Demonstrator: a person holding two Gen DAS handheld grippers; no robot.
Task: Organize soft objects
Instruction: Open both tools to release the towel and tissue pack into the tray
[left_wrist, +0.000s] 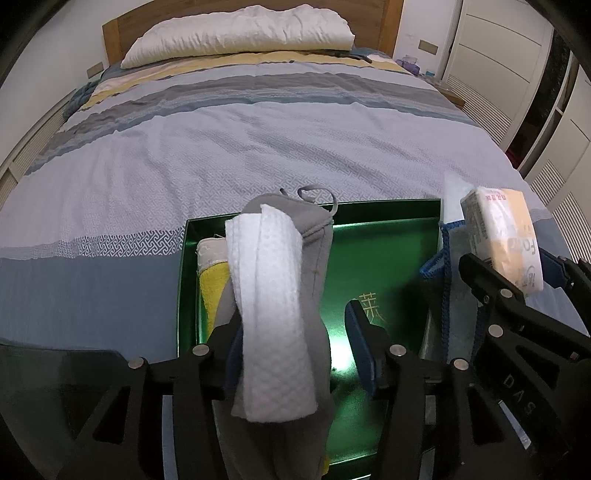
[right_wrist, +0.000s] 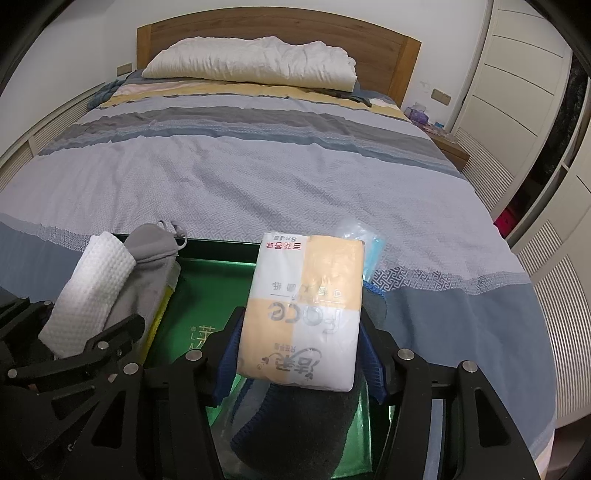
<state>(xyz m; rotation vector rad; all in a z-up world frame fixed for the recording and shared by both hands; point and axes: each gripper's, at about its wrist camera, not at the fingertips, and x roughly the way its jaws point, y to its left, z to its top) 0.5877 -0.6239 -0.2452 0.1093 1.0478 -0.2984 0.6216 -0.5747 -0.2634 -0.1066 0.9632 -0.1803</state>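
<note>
A green tray (left_wrist: 388, 229) lies on the bed's near end. My left gripper (left_wrist: 295, 332) stands over its left side with the jaws spread. A white waffle cloth (left_wrist: 273, 314) and a grey pouch (left_wrist: 314, 258) lean against the left finger (left_wrist: 231, 343); the right finger (left_wrist: 360, 332) stands apart from them. A yellow cloth (left_wrist: 214, 284) lies in the tray's left end. My right gripper (right_wrist: 299, 350) is shut on a tissue pack (right_wrist: 306, 314), held above the tray's right side (right_wrist: 221, 273), over a dark cloth with blue trim (right_wrist: 295, 417).
The striped bedspread (left_wrist: 258, 147) stretches ahead to a white pillow (left_wrist: 240, 33) and wooden headboard (right_wrist: 258, 26). A clear plastic packet (right_wrist: 360, 240) lies on the bed just beyond the tissue pack. White cupboards (right_wrist: 517, 74) and a nightstand (right_wrist: 450, 147) stand at right.
</note>
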